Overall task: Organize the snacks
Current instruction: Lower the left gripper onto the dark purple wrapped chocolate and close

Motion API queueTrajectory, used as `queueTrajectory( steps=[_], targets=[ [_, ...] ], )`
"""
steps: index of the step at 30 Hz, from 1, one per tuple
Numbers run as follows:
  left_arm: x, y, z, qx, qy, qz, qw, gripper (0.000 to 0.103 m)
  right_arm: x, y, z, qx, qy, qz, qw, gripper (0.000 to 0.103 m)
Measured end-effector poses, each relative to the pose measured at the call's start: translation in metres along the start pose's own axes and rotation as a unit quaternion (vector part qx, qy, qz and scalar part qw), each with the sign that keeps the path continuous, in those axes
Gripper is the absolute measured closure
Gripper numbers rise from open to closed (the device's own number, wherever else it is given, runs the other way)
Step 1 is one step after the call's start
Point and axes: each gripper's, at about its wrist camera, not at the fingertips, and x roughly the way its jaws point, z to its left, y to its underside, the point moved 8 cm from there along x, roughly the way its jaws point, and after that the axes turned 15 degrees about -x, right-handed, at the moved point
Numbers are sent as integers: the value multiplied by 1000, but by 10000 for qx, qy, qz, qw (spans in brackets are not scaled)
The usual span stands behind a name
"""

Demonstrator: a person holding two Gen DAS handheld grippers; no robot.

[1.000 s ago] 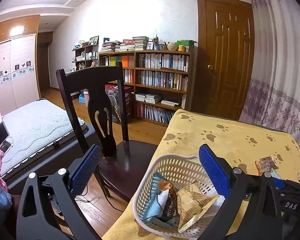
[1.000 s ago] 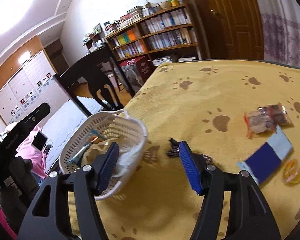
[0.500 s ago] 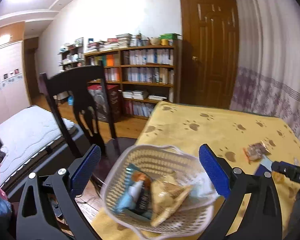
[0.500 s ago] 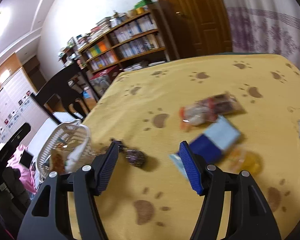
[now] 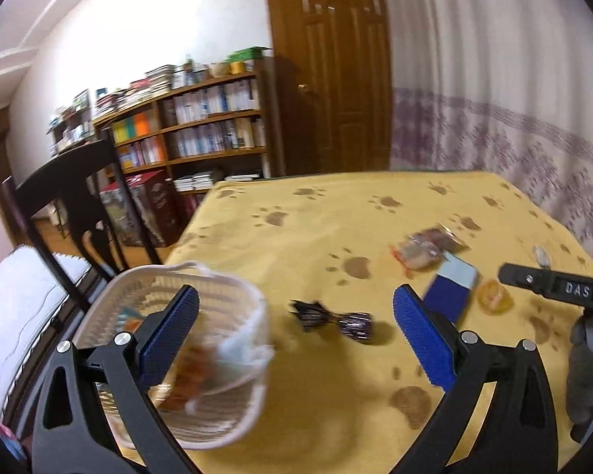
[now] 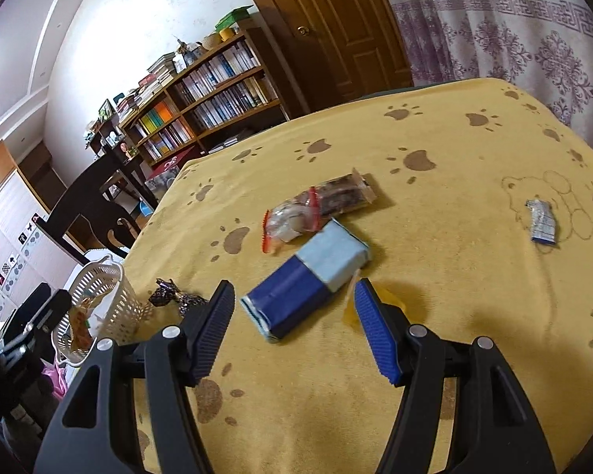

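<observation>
A white slotted basket [image 5: 201,414] [image 6: 102,296] with several snack packets in it stands at the table's near left corner. Loose on the yellow paw-print cloth lie a dark twisted candy [image 5: 336,318] [image 6: 174,296], a blue and pale-blue pack [image 6: 308,280] [image 5: 452,286], a clear red-edged packet [image 6: 296,217] [image 5: 417,252], a dark wrapped bar [image 6: 344,193], a yellow jelly [image 5: 494,296] [image 6: 391,304] and a small silver-blue wrapper [image 6: 541,225]. My left gripper [image 5: 294,333] is open over the basket's right edge. My right gripper [image 6: 294,328] is open, its fingers either side of the blue pack's near end.
A dark wooden chair [image 5: 71,205] stands beside the table's left side, with a bed [image 5: 16,300] behind it. Bookshelves [image 5: 201,126] and a brown door [image 5: 332,67] line the far wall. A patterned curtain [image 6: 533,31] hangs past the table's right edge.
Both grippers have swung right across the table. The left view now takes in the dark candy and the loose snacks. The right gripper has moved from the basket to the blue pack.
</observation>
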Motion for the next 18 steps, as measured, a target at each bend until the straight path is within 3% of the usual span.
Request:
queueTrajectory(
  steps=[3,8,18],
  targets=[
    [11,13,-24,193,90,144,9997,3,-2,3,-7,58,4,-4,10000,39],
    [39,43,-50,161,365,715,9966,3,-4,8,-19,164,11,-13,9999,39],
    [99,68,-45,-287,229,1417,9892,3,-1,16,-41,186,68,65,9998,39]
  ],
)
